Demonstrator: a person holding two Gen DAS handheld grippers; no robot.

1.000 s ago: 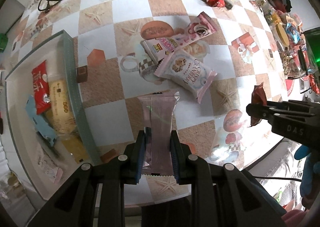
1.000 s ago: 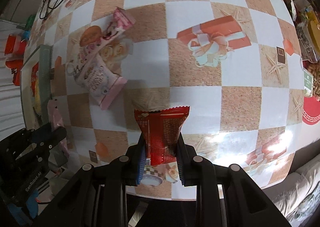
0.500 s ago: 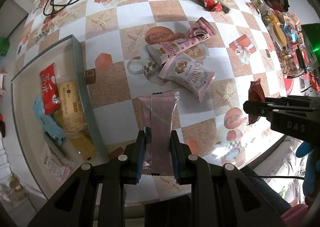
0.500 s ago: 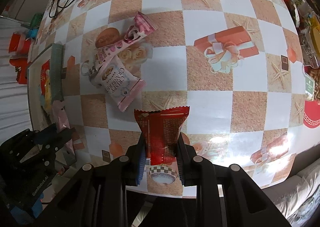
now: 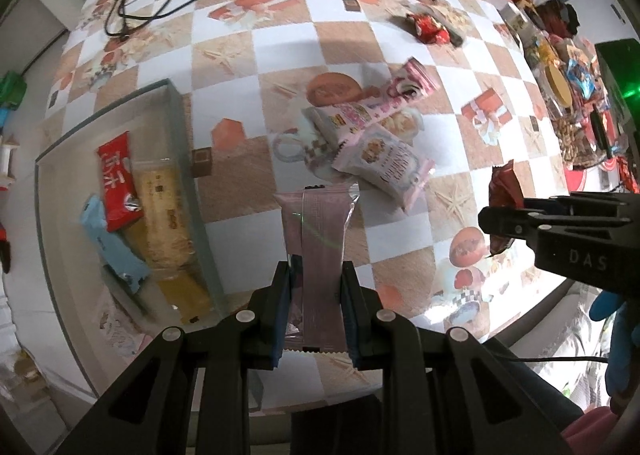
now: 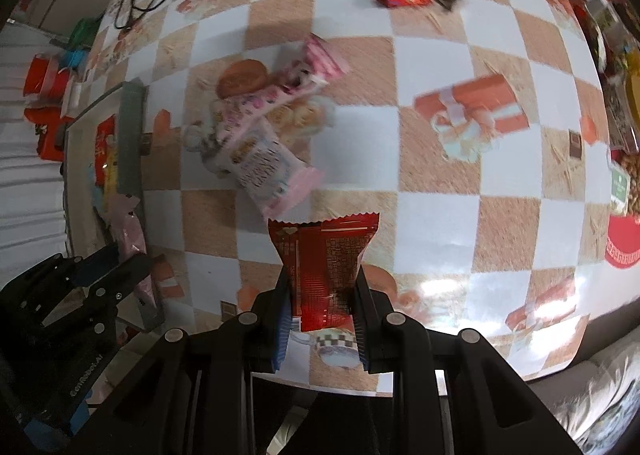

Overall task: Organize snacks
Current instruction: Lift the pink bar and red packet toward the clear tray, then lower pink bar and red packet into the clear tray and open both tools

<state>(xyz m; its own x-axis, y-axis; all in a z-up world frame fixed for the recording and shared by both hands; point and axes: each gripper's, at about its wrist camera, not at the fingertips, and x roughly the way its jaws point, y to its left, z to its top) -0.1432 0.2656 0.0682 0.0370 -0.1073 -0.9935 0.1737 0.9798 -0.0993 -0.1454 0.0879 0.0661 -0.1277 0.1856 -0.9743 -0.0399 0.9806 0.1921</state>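
The left gripper (image 5: 314,295) clamps a long mauve foil wrapper (image 5: 316,239); at its three o'clock, the right gripper (image 6: 320,311) pinches a red crimped snack packet (image 6: 324,259).

Probably a home: patterned tablecloth (image 5: 360,35), sofa (image 6: 592,395) beside it.

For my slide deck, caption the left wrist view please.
Left tool grips a mauve snack bar beside the clear bin; right tool holds a red packet.
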